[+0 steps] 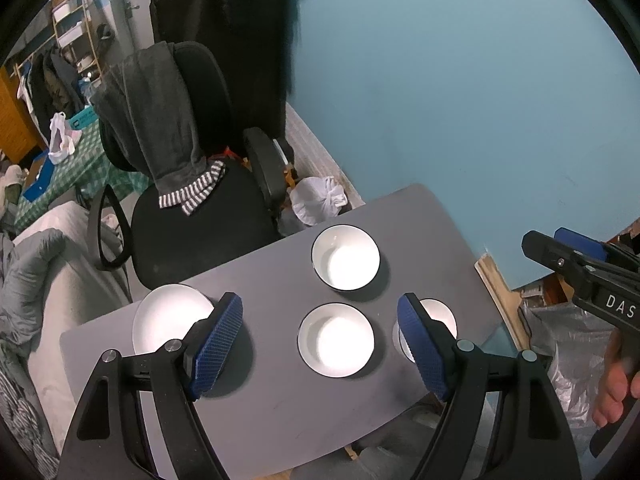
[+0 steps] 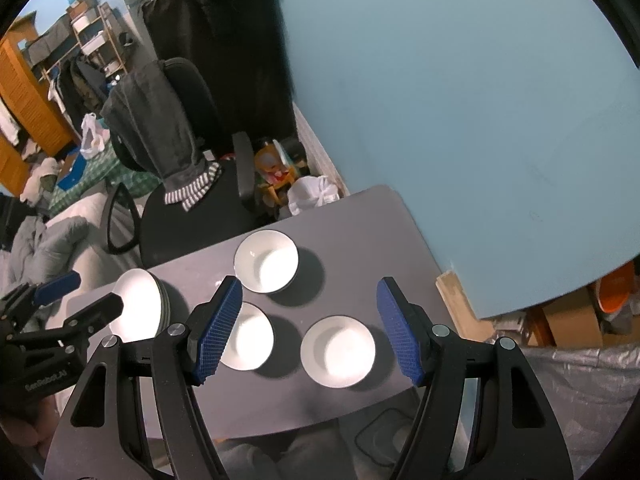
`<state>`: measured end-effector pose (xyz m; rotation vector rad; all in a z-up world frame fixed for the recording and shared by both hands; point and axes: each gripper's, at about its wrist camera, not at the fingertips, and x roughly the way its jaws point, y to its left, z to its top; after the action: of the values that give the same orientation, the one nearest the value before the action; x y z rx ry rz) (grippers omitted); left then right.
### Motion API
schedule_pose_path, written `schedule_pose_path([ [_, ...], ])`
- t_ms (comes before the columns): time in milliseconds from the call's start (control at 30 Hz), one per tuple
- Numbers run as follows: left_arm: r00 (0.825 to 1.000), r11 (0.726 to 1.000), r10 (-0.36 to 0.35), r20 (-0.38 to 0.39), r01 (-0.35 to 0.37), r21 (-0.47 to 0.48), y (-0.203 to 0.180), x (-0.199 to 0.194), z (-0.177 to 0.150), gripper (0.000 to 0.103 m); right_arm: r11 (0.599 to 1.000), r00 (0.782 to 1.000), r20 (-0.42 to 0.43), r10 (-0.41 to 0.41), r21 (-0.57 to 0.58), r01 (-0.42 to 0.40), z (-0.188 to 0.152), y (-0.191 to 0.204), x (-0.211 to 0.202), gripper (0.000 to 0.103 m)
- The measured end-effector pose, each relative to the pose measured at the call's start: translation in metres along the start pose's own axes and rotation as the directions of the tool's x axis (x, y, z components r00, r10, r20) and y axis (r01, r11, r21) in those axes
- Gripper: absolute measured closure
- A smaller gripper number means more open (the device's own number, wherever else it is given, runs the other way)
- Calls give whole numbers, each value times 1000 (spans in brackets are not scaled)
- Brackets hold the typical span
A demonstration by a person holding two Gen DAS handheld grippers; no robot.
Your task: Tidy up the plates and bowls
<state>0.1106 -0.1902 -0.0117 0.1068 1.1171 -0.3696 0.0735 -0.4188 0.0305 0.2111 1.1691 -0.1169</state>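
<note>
Risk: both wide-open, empty grippers, left gripper [image 1: 320, 344] and right gripper [image 2: 310, 330], could clip glossy white black-rimmed bowls [image 2: 338, 351] at six o'clock off the grey tabletop [image 2: 360, 240].

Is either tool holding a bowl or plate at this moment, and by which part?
Nothing is held. The left tool and right tool are both open above the table, with nothing between their jaws.

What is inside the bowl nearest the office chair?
The far bowl shows only a bare white interior; nothing lies in it. What is under it on the grey table cannot be seen, as the bowl itself covers that spot.
</note>
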Motion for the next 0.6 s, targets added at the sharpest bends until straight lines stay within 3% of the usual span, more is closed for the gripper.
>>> schedule_pose_path([
  [600, 997, 995, 17, -76, -25, -97, 11, 34, -3, 22, 996, 995, -85, 44, -74, -50, 15, -3, 38, 34],
])
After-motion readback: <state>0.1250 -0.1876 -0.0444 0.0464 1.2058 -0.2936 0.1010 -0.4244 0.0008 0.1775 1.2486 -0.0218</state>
